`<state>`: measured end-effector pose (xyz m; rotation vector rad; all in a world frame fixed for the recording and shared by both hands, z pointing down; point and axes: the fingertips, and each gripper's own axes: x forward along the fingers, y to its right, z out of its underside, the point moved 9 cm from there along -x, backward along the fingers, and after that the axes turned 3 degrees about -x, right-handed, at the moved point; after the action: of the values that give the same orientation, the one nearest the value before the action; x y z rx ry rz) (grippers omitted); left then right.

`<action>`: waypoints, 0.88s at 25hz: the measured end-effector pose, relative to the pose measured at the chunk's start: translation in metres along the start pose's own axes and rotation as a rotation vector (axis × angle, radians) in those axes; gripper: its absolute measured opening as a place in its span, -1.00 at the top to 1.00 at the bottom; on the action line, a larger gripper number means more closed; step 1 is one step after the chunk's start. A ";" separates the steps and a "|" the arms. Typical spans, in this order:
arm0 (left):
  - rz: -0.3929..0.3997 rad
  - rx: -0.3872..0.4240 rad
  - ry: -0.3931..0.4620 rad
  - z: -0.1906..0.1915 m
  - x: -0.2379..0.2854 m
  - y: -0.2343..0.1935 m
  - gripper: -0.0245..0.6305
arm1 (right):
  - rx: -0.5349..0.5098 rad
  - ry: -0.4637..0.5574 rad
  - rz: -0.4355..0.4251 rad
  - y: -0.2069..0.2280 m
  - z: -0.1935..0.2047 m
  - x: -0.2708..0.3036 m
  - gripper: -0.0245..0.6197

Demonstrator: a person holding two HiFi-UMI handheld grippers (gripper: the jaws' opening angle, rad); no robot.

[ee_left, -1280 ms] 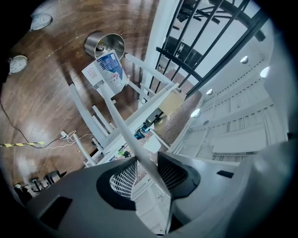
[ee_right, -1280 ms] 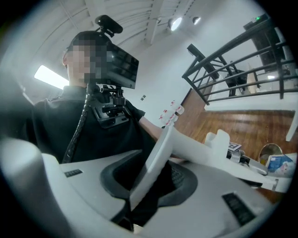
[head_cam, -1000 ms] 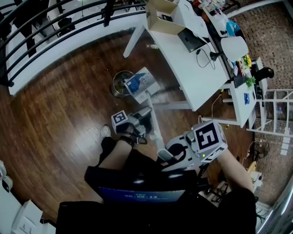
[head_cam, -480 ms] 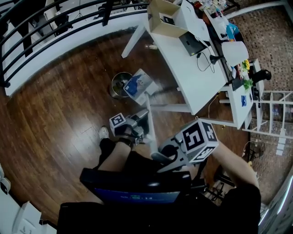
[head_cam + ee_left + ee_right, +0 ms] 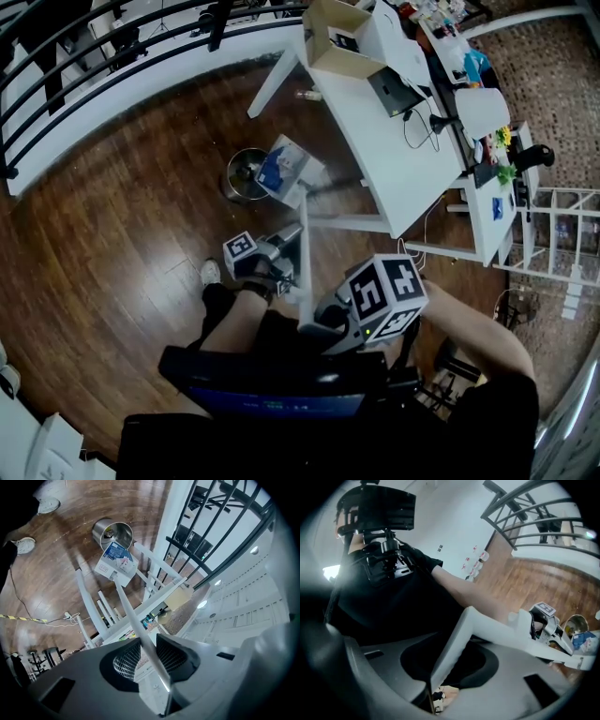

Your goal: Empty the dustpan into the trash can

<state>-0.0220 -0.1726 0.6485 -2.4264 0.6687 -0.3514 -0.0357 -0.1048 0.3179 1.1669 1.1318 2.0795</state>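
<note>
The dark wooden floor [image 5: 122, 244] fills most of what lies below you, with a black railing [image 5: 84, 66] curving along its far edge. A long white table [image 5: 394, 159] runs off to your right, and an open cardboard box [image 5: 333, 42] sits at its far end.

The dustpan [image 5: 284, 169], white with a blue panel, is out in front of you. It is tipped against the right side of the round metal trash can [image 5: 246, 174], and its edge overlaps the can's rim. Whether the two actually touch is not clear. The can stands upright on the floor, near the table's leg.

From the pan, the thin white handle [image 5: 305, 253] runs straight back to you, and you hold it with both tools.

Your left gripper [image 5: 146, 651] is the forward one. Its jaws have just been closing, and the ribbed pads [image 5: 126, 660] now pinch the slim shaft that passes between them.

Your right gripper [image 5: 447, 658] is close to your body. Its jaws are clamped on the broader grip end of the handle, which bends away towards the left gripper.
</note>
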 end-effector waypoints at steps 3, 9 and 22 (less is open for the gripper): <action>-0.021 0.004 0.004 -0.003 -0.001 -0.001 0.63 | 0.000 -0.057 -0.007 0.003 0.002 0.007 0.61; -0.059 0.003 0.028 -0.011 -0.007 -0.007 0.65 | 0.000 -0.160 -0.032 0.014 -0.002 0.019 0.61; -0.045 -0.006 0.050 -0.015 -0.009 -0.004 0.65 | 0.001 -0.237 -0.026 0.016 -0.006 0.028 0.61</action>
<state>-0.0340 -0.1723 0.6615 -2.4488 0.6381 -0.4307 -0.0556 -0.0951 0.3427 1.3505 1.0293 1.8636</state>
